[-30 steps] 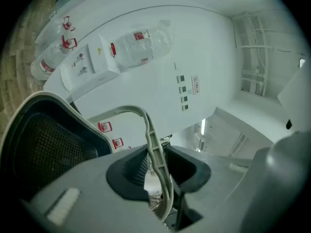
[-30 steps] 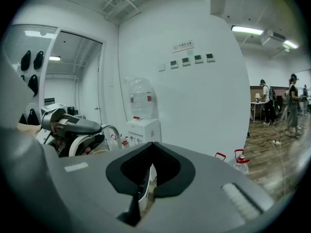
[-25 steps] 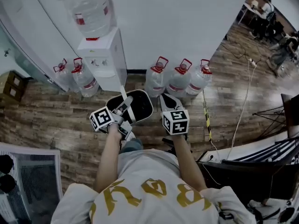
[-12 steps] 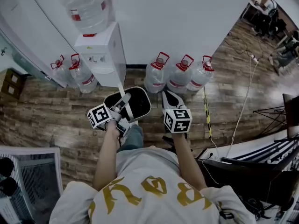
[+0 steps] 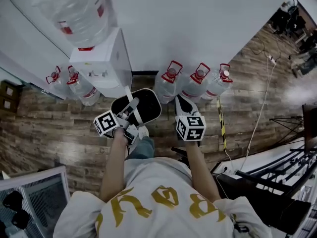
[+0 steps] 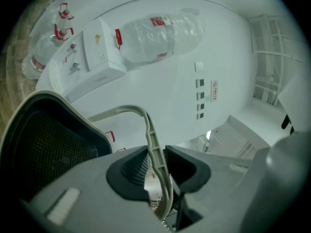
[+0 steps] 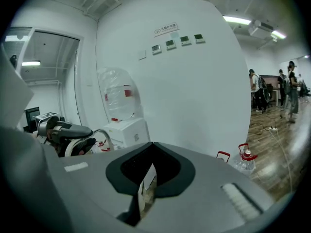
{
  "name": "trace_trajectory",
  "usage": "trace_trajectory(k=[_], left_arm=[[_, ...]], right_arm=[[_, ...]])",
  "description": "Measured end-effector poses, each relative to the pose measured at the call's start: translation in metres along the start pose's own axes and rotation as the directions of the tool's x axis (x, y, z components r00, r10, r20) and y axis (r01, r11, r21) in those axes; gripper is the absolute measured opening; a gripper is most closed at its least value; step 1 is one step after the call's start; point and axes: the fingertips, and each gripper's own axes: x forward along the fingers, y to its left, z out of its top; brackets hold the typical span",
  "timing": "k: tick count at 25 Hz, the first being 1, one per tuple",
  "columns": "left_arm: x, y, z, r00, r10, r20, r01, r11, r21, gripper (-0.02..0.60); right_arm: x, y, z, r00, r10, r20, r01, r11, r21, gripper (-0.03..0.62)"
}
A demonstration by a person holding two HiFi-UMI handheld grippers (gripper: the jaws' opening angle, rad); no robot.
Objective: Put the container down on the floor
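Your left gripper (image 6: pixel 156 164) is clamped on the pale handle (image 6: pixel 146 125) of the container (image 5: pixel 150 108). You hold the container clear of the floor (image 5: pixel 59 128), directly in front of the water dispenser (image 5: pixel 101 63). Its interior shows dark mesh wall; contents cannot be made out. Your right gripper (image 5: pixel 181 103), right of the container, has its jaws together and empty. Three red-capped bottles (image 5: pixel 195 86) stand right of the dispenser and two bottles (image 5: pixel 81 88) stand on its left. A large bottle (image 5: pixel 77 11) sits upended on top.
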Motion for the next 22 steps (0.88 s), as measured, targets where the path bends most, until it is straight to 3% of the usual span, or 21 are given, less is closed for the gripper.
trace_trajectory(k=[8,12,18,22], left_arm=[[0.081,0.005,0.087,0.996,-0.083,-0.026,0.082,0.996,-0.046,0.101],[0.112,0.024,0.122,0.996,-0.074,-0.043,0.073,0.997,-0.023,0.101],[0.153,0.039,0.160,0.996,-0.081,-0.036,0.080,0.997,-0.021,0.101],[0.173,0.028,0.170,0.989,-0.145,-0.023,0.143,0.985,-0.093,0.101]], right_arm=[[0.094,-0.018,0.048,0.997,-0.080,0.018,0.080,0.997,0.023,0.026],[0.129,-0.024,0.063,0.993,-0.117,0.024,0.116,0.993,0.031,0.026],[0.156,-0.035,0.079,0.984,-0.179,0.018,0.178,0.983,0.039,0.026],[0.165,-0.042,0.084,0.981,-0.194,0.008,0.194,0.980,0.043,0.026]])
